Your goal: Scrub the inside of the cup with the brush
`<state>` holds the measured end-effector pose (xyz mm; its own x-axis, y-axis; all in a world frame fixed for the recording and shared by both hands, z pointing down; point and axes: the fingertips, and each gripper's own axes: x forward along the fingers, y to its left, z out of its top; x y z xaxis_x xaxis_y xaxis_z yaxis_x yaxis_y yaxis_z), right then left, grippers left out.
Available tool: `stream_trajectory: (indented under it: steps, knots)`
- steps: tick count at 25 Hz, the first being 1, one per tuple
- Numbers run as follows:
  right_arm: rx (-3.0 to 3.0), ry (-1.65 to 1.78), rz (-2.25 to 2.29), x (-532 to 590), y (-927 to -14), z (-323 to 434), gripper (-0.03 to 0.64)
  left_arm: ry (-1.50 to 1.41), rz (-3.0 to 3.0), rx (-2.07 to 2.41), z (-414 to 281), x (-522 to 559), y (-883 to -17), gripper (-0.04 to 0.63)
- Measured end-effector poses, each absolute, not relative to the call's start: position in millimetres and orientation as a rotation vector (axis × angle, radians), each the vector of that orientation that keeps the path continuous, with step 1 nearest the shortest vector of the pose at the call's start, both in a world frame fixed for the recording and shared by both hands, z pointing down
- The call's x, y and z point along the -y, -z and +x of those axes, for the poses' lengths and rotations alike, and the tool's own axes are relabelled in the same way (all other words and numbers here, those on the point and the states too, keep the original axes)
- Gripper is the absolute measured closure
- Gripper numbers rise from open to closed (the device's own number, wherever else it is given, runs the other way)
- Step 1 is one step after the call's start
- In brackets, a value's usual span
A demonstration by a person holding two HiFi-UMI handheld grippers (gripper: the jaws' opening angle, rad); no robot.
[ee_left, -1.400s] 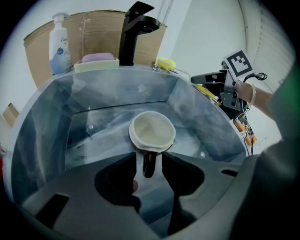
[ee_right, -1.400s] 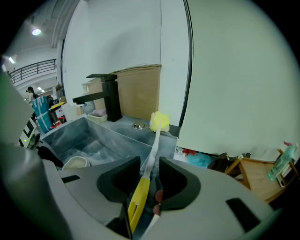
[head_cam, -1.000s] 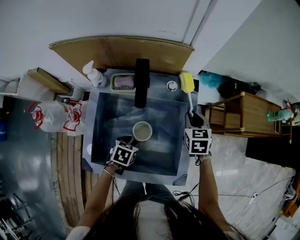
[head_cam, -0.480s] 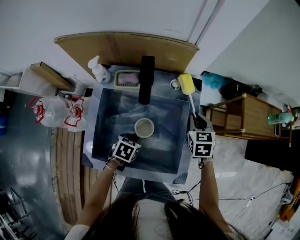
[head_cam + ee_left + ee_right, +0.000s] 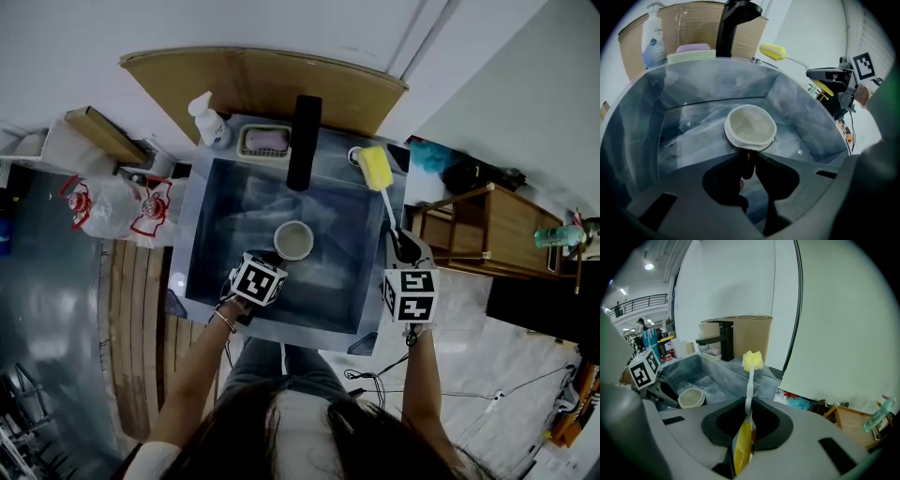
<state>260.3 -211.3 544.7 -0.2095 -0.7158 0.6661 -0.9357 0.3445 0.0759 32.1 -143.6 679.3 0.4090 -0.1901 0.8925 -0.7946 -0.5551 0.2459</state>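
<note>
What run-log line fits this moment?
left gripper: just closed onto cup in sink | right gripper: just closed onto brush, brush head outside cup | scrub: not started

- One cup (image 5: 293, 240).
- One brush (image 5: 379, 178), yellow-headed.
- Two tools: the left tool (image 5: 270, 261) and the right tool (image 5: 401, 248).
- One sink (image 5: 211, 244).
- One black tap (image 5: 303, 141).
- One pump bottle (image 5: 208, 122).
- One soap dish (image 5: 246, 150) with one pink bar (image 5: 269, 140).
- One cardboard sheet (image 5: 262, 84).
- One wooden rack (image 5: 487, 230).
- One clear bag (image 5: 112, 211) with red print.
- Two arms: left arm (image 5: 202, 366), right arm (image 5: 424, 375).
</note>
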Motion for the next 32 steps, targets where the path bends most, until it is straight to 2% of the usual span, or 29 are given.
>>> stream_trajectory:
  steps: [9, 32]
  knots:
    - [1.996, -0.465, 1.338, 182, -545, 238, 0.558, -1.117, 1.978, 0.847, 32, 144, -678, 0.515]
    - [1.837, -0.476, 0.675, 95, -557, 163, 0.558, -1.116, 1.942, 0.808, 29, 136, -680, 0.518]
